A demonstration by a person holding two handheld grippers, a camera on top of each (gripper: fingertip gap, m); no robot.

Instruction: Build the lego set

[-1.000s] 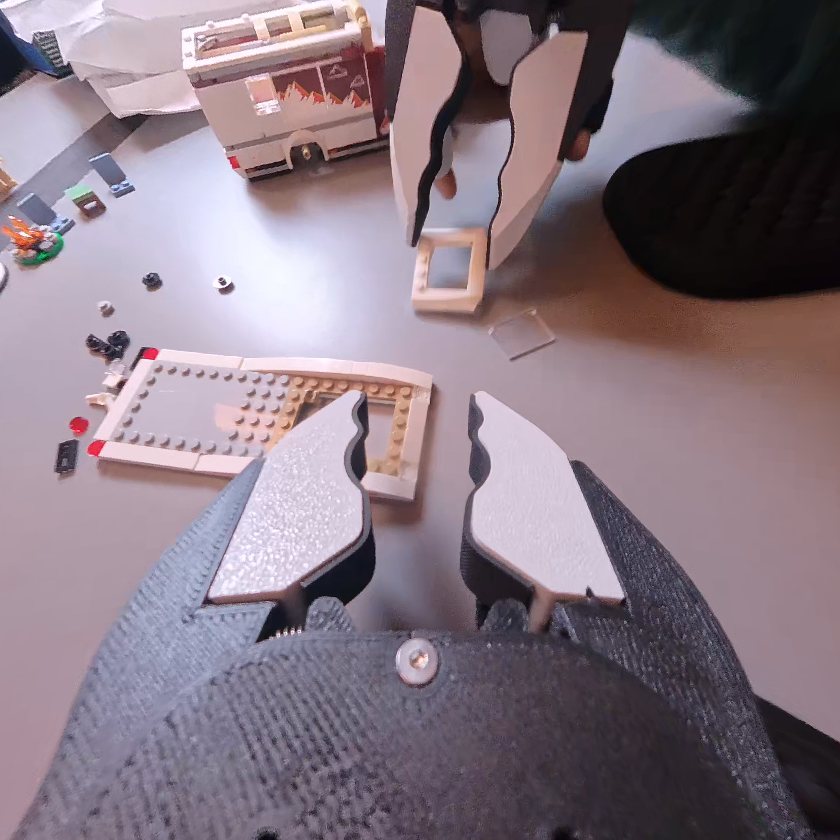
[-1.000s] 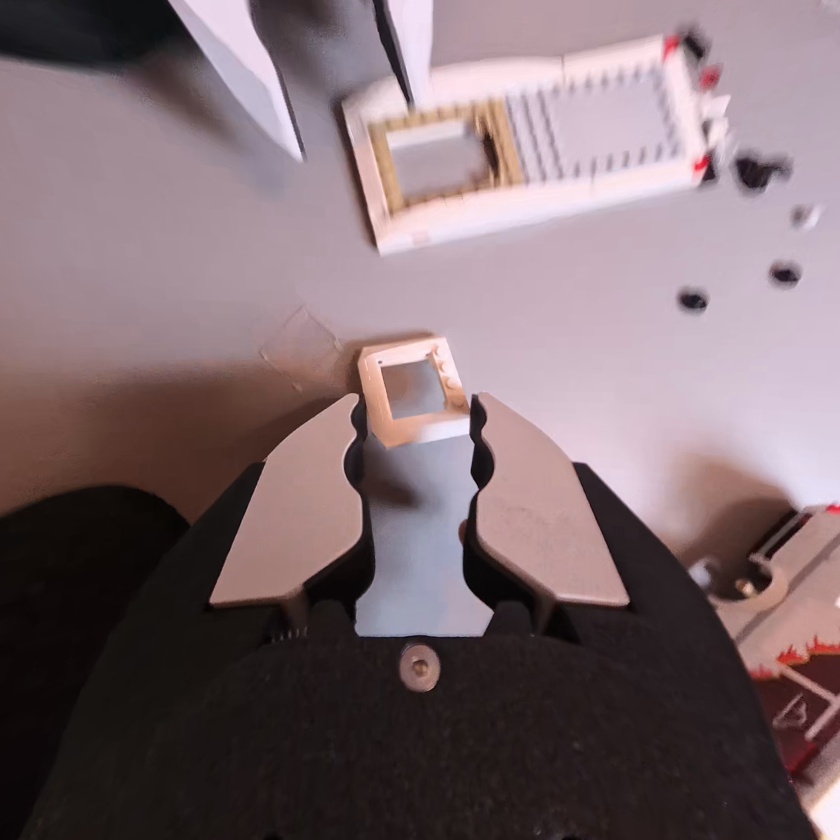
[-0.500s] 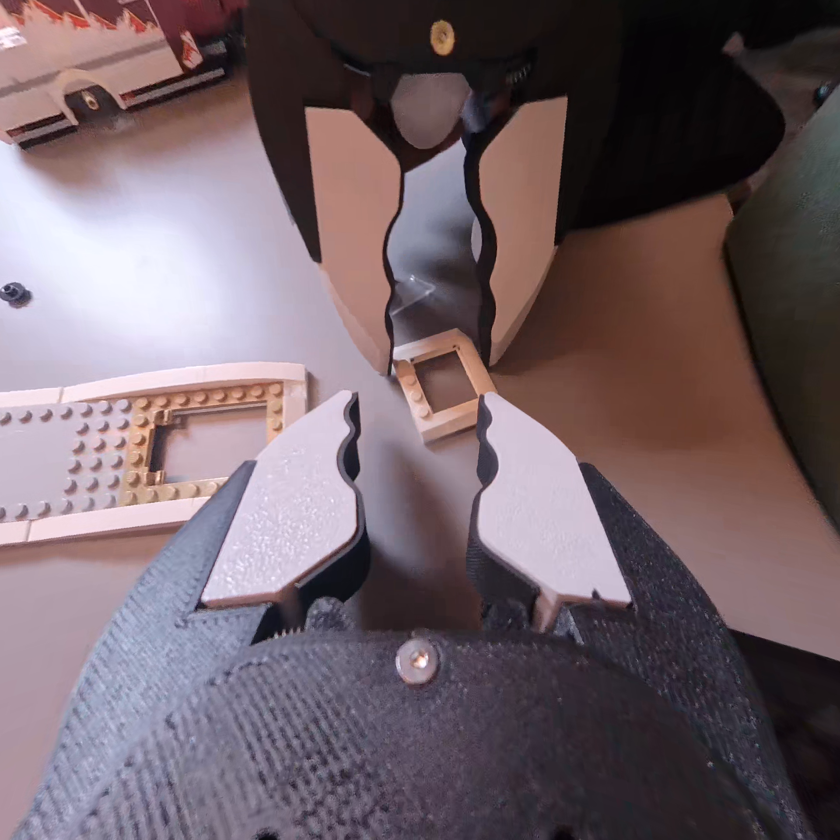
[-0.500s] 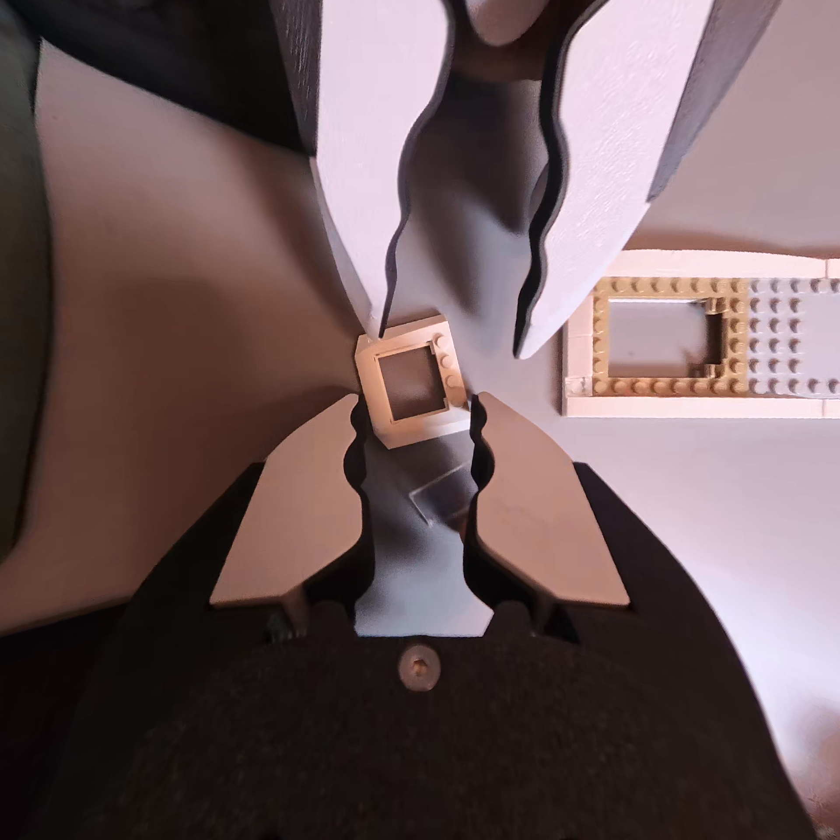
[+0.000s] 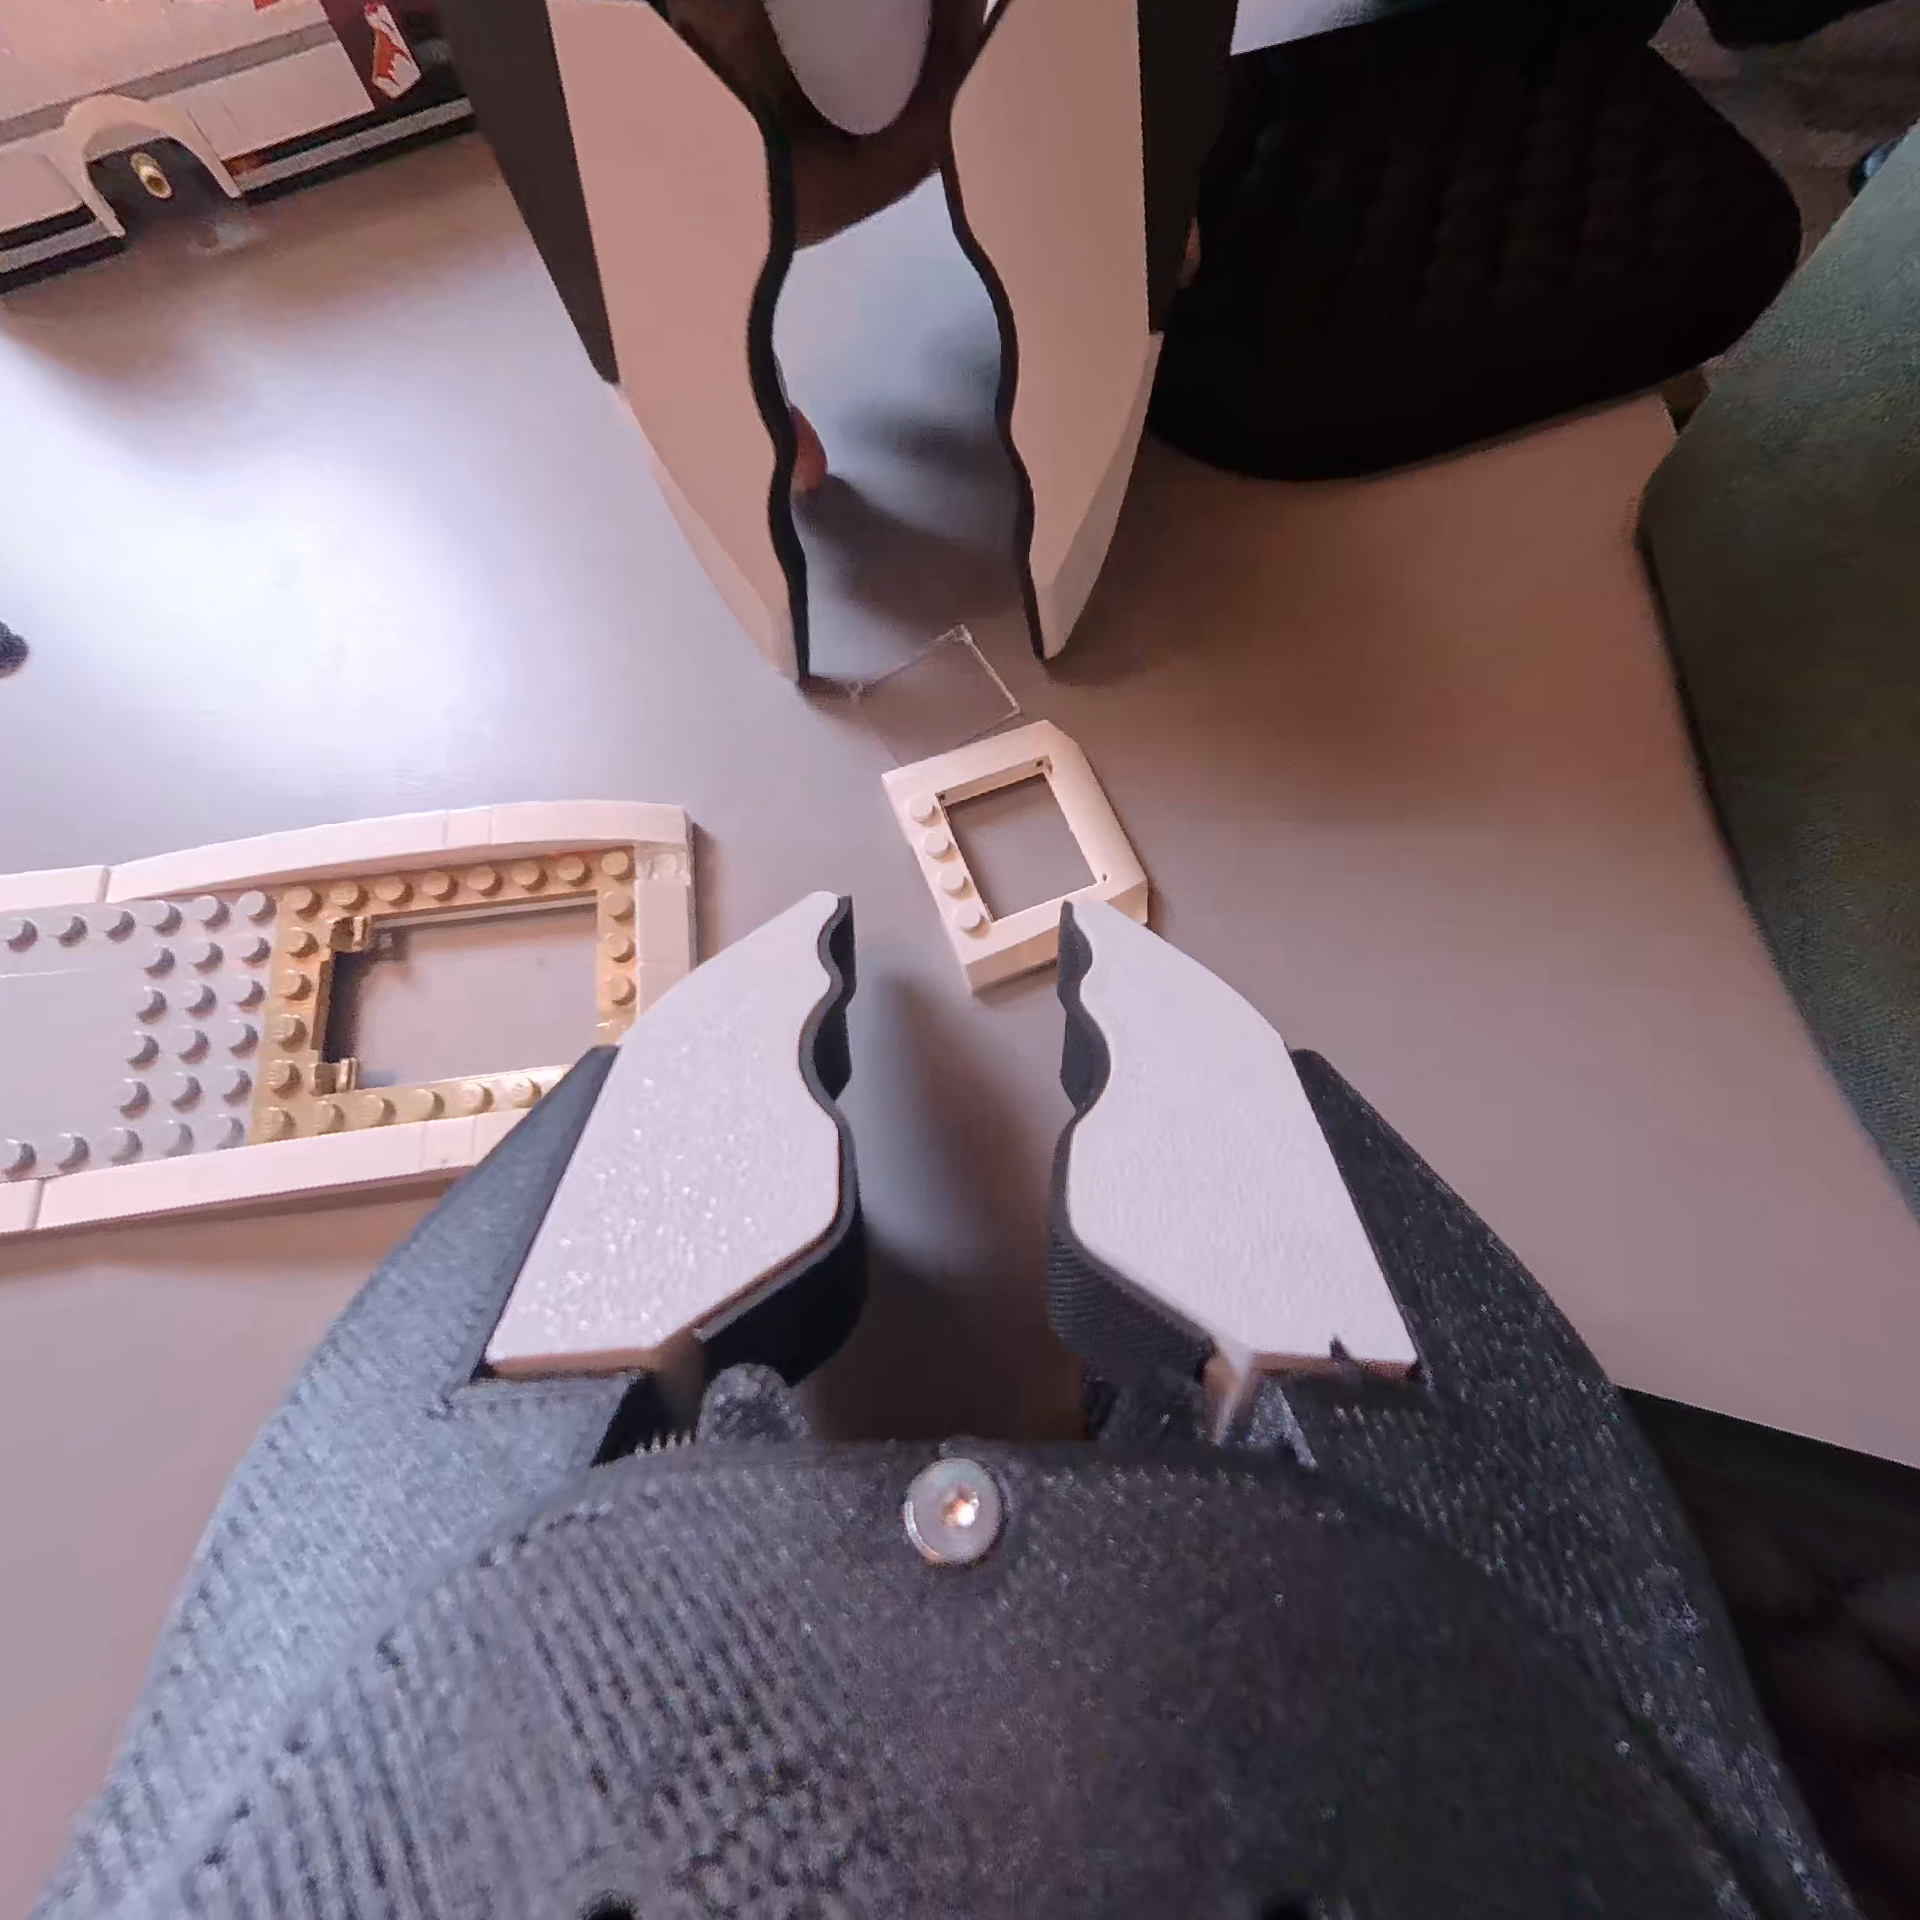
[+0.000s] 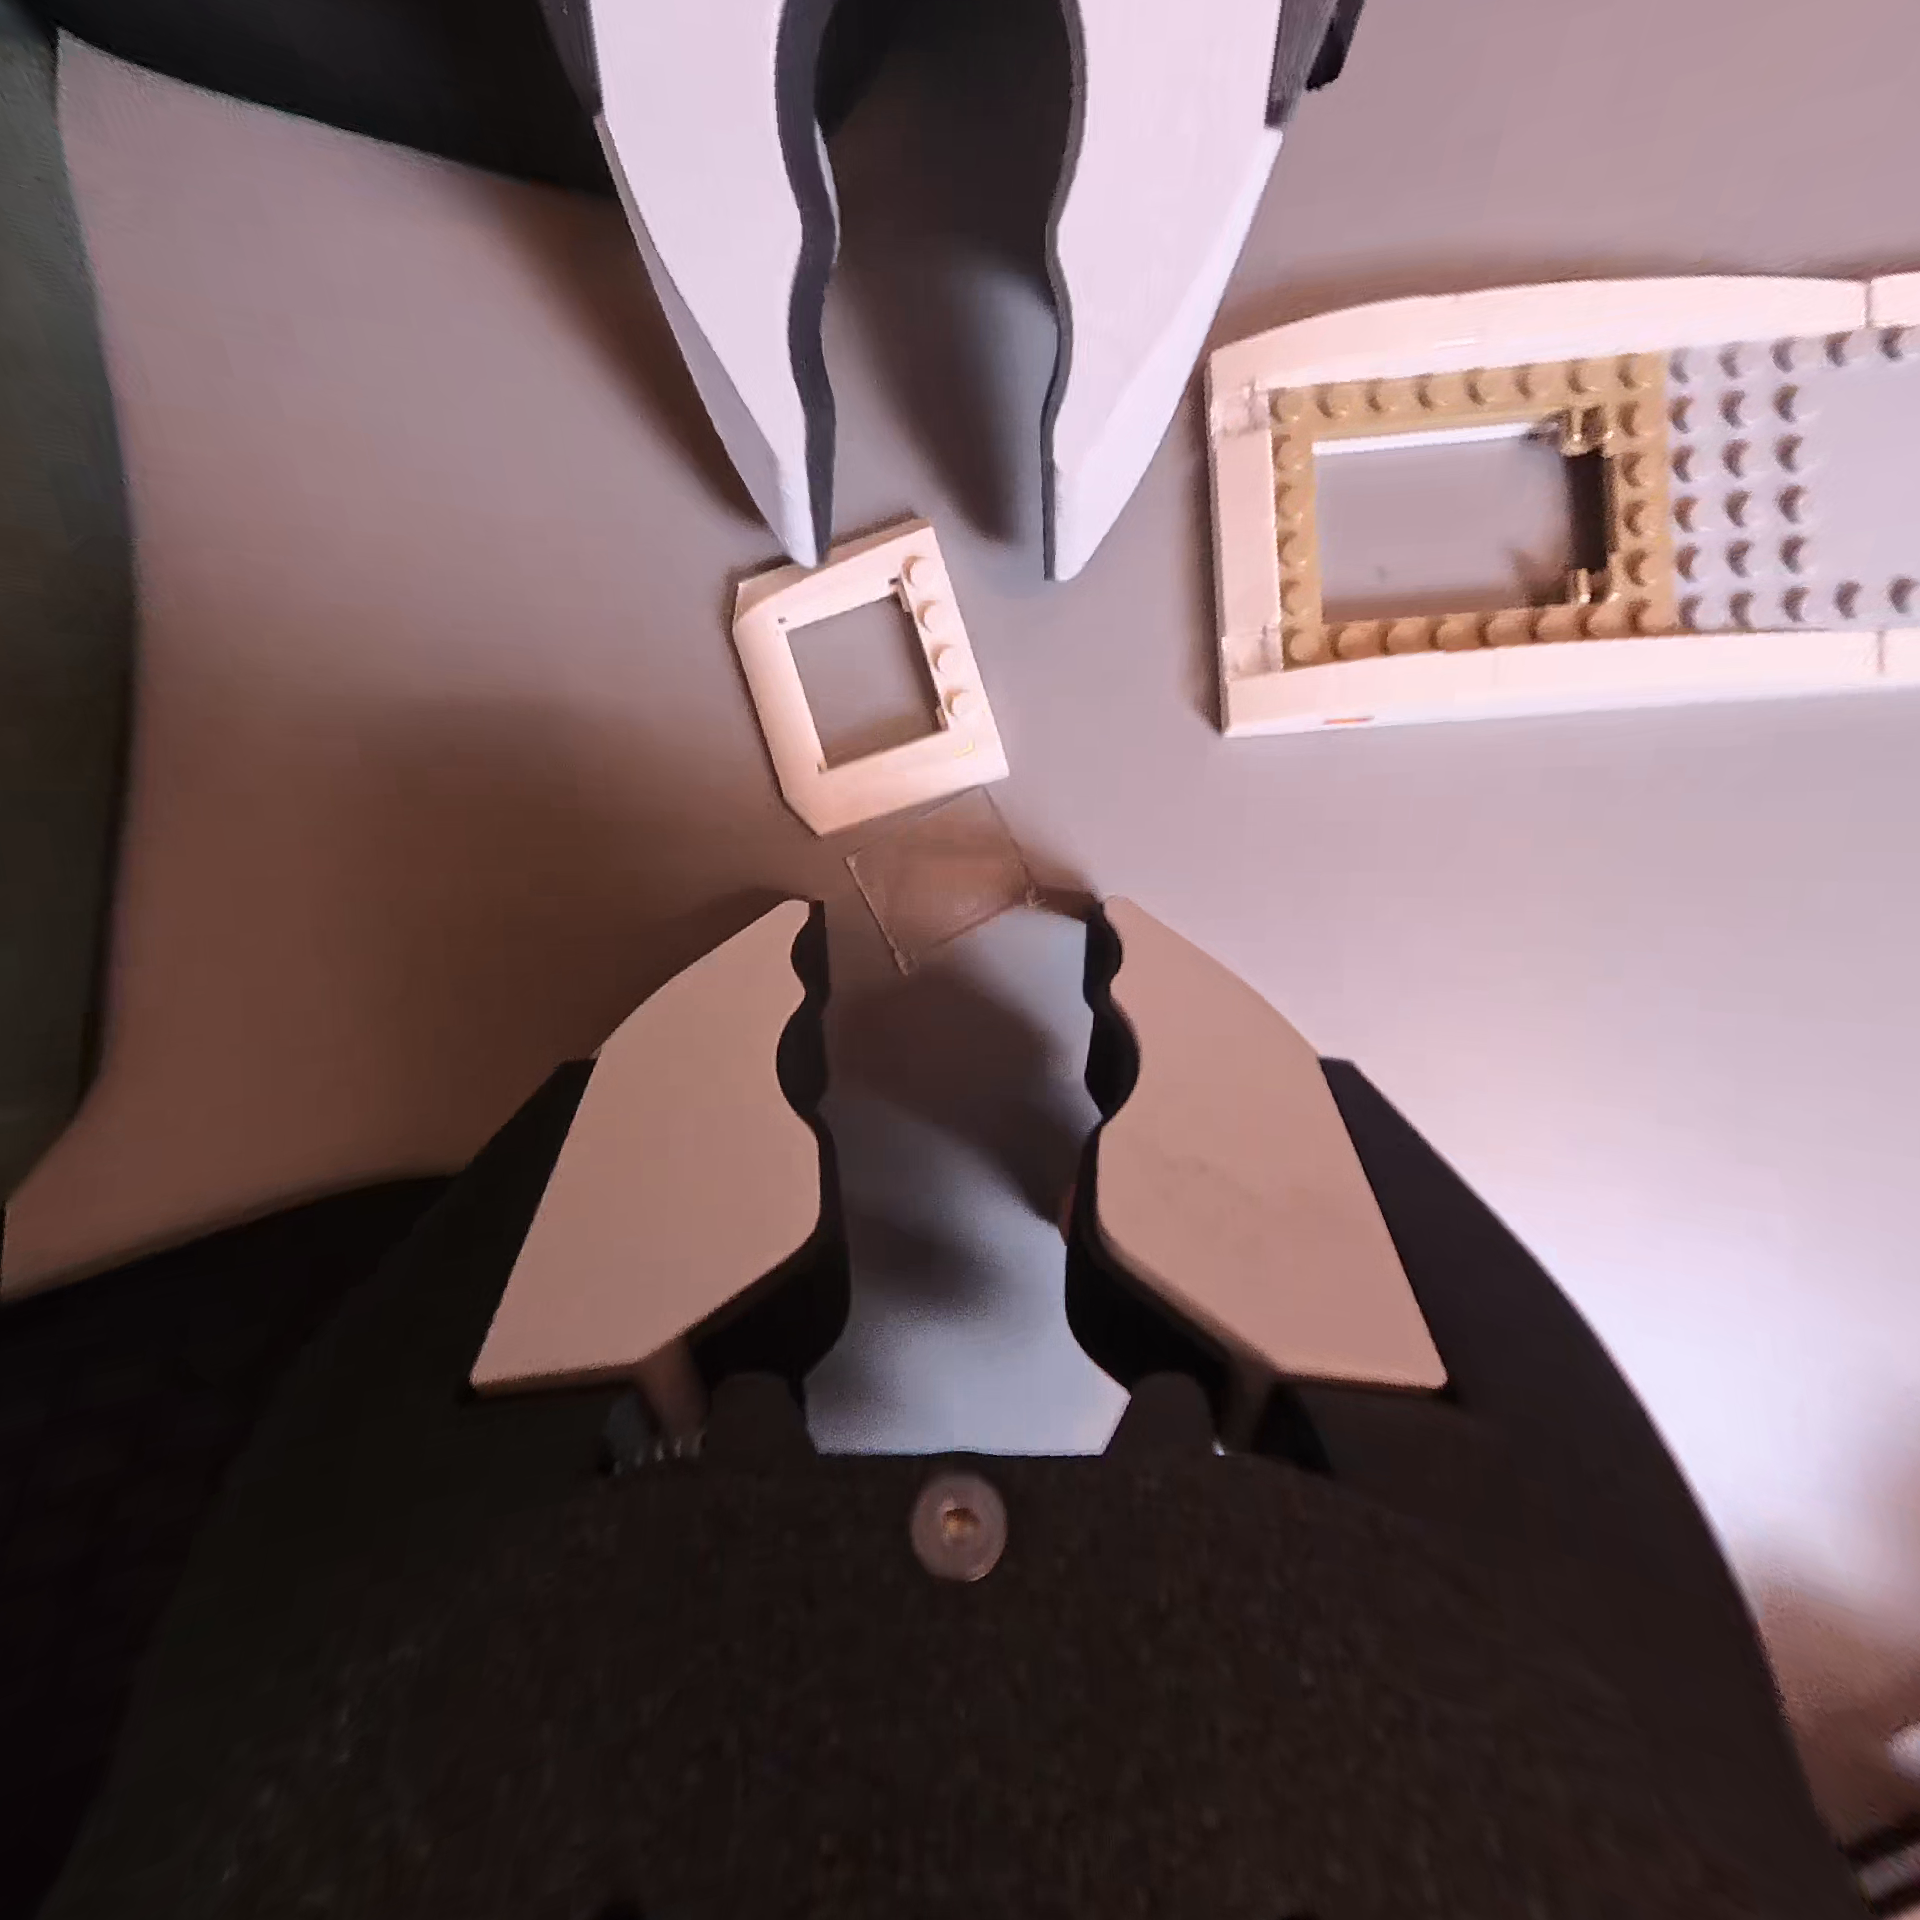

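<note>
Both tongs stand parted with nothing between their pads: our left gripper (image 5: 956,920) hangs just short of one white square window frame (image 5: 1013,852), its right fingertip (image 5: 1081,935) at the frame's near edge; our right gripper (image 6: 956,925) faces it, one clear flat pane (image 6: 940,878) lying at its tips. We count four studs on the frame, one white-rimmed plate (image 5: 343,987) with tan and grey studs, all on the smooth grey table (image 5: 312,520).

Cream window frame (image 5: 1016,858), tan-and-grey studded plate (image 5: 312,997), grey table (image 5: 364,582)
</note>
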